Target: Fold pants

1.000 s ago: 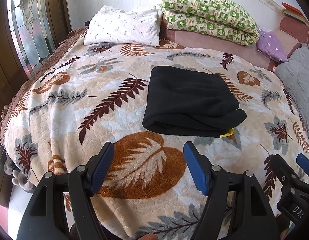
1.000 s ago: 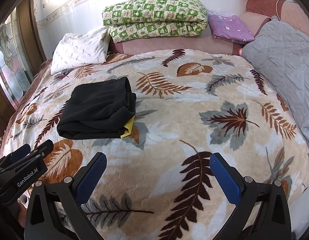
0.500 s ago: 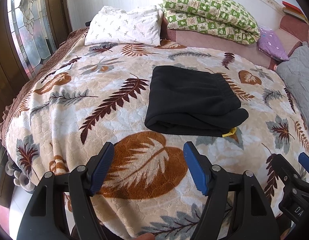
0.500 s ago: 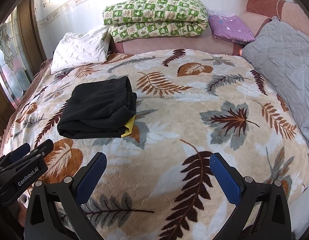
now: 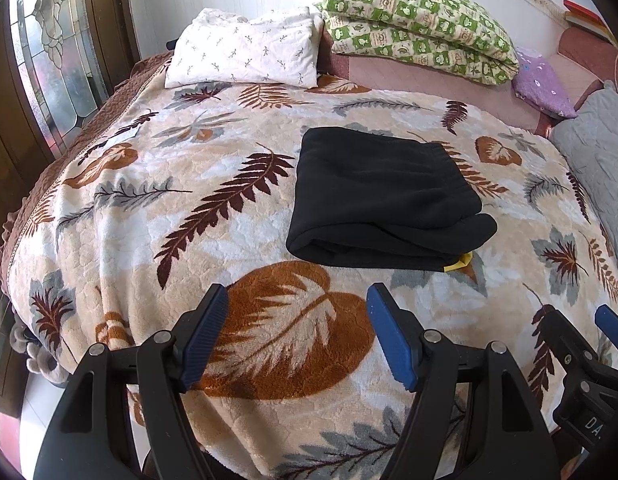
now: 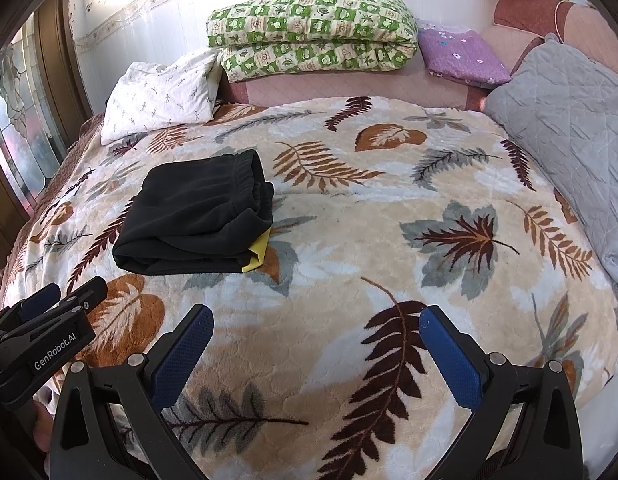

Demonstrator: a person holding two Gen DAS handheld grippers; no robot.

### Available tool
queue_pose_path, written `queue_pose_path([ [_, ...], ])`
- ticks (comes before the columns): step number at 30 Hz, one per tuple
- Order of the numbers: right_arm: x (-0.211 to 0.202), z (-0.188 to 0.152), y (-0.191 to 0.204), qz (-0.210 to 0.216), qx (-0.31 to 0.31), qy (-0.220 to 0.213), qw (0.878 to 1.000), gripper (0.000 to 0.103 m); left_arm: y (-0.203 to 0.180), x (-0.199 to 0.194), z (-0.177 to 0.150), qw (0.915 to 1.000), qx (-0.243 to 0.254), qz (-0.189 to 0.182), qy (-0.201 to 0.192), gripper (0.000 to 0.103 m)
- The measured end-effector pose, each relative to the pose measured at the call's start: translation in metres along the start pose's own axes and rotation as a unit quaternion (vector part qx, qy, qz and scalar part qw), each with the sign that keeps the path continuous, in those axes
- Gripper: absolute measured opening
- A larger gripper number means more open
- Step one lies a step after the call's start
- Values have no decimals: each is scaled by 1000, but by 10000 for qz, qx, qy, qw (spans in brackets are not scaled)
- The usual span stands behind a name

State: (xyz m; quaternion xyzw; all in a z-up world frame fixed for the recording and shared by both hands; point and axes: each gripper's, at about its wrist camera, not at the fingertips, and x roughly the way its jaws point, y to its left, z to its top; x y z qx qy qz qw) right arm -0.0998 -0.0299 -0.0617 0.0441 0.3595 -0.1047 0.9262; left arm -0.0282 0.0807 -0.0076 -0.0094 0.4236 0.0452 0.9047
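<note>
Left tongs (image 5: 297, 332) and right tongs (image 6: 315, 346) both wide, nothing between them, over near edge of leaf-print bed (image 6: 349, 240). Black pants (image 5: 383, 200) lie folded mid-bed, well apart from both tongs, yellow tag (image 6: 257, 256) poking out. Pillows (image 5: 245, 54) behind.

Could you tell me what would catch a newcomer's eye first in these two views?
The folded black pants lie alone near the middle of the leaf-patterned blanket, with a yellow scrap peeking out at their near corner. At the head of the bed sits a green checked quilt, beside a white pillow. Both the left gripper and the right gripper hover open and empty in front.
</note>
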Motion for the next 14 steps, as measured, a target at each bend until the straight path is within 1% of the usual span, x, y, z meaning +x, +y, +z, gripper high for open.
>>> queue_pose_path([
  [5,0,0,0,0,-22,17,10000,103,0,-2,5,9999,16,41,-155,72],
  [14,4,3,-4,5,-6,67,10000,103,1,3,6,9999,23,91,-49,72],
])
